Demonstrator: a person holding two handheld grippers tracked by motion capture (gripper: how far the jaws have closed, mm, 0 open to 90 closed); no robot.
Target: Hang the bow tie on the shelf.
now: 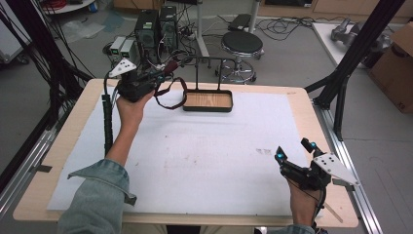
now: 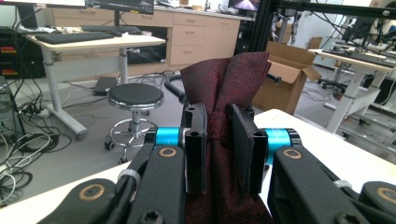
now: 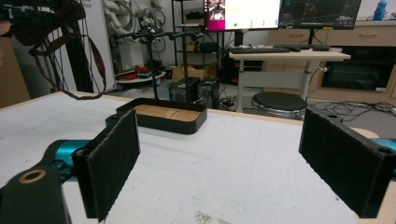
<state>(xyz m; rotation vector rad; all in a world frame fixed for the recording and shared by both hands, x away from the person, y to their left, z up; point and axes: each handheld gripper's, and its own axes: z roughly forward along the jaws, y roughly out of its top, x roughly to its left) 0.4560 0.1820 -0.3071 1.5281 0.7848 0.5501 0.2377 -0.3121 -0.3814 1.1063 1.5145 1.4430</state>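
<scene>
My left gripper [image 1: 167, 69] is raised over the table's far left, shut on a dark red bow tie [image 1: 171, 65] whose thin strap [image 1: 170, 103] hangs down in a loop. In the left gripper view the red fabric [image 2: 229, 79] is pinched between both pads and fans out above them. Just right of it stands a black rack [image 1: 207, 59] on a wood-bottomed tray [image 1: 208, 101]. My right gripper [image 1: 293, 150] rests low at the near right, jaws wide open with nothing between the pads [image 3: 112, 163]. The right gripper view shows the tray [image 3: 168, 116] and the tie [image 3: 60, 18] farther off.
A white sheet [image 1: 195, 161] covers the wooden table. Beyond the far edge are a round stool [image 1: 242, 44] and computer towers [image 1: 156, 29]. A black frame post [image 1: 358, 53] and a cardboard box [image 1: 397, 68] stand to the right.
</scene>
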